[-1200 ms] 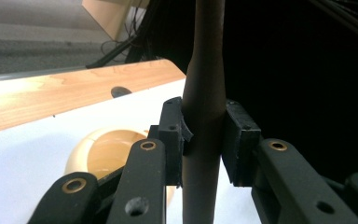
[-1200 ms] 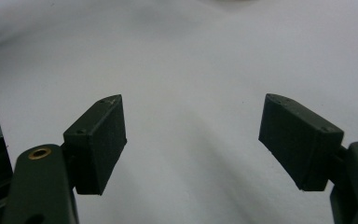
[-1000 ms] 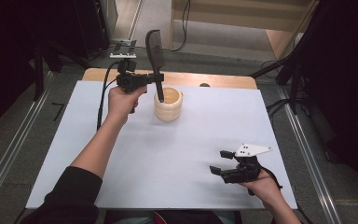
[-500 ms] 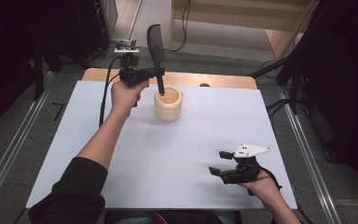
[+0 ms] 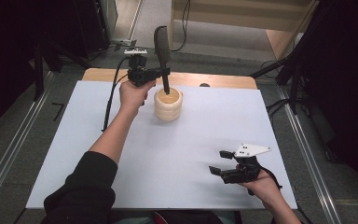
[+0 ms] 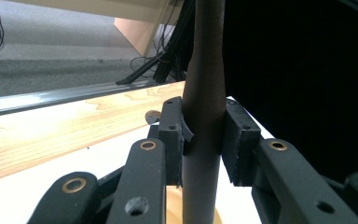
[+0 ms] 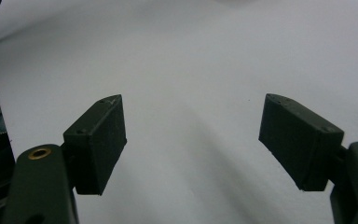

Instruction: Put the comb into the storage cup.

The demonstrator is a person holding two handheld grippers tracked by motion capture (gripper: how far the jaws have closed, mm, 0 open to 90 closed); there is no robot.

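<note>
The left arm, in a black sleeve, is stretched far forward across the table (image 5: 74, 140). The left gripper (image 5: 161, 72) is held up at the far side of the table, with its jaws pointed sideways to the right. A dark spatula (image 5: 162, 46) is pinched between the jaws. It is held upright, with the wide flat end up high and the thin handle pointing down into a round cup (image 5: 168, 104). The cup is pale wood with soft rings around its side. It is stood on the white table, just beside the left hand (image 5: 131, 93).

The right hand (image 5: 261, 184) is rested low near the front right edge of the table, well apart from the cup. The right gripper (image 5: 220, 162) is pointed to the left, and its jaws are spread wide with nothing between them.

In the left gripper view, the grip is seen up close: the spatula's round dark handle (image 6: 204, 116) is squeezed by both pads, and a bit of the cup's pale rim (image 6: 172, 205) is seen below. A wooden board at the back of the table is seen there too.

In the right gripper view, the two jaws of the right gripper (image 7: 191, 135) are seen far apart over the bare white table.
</note>
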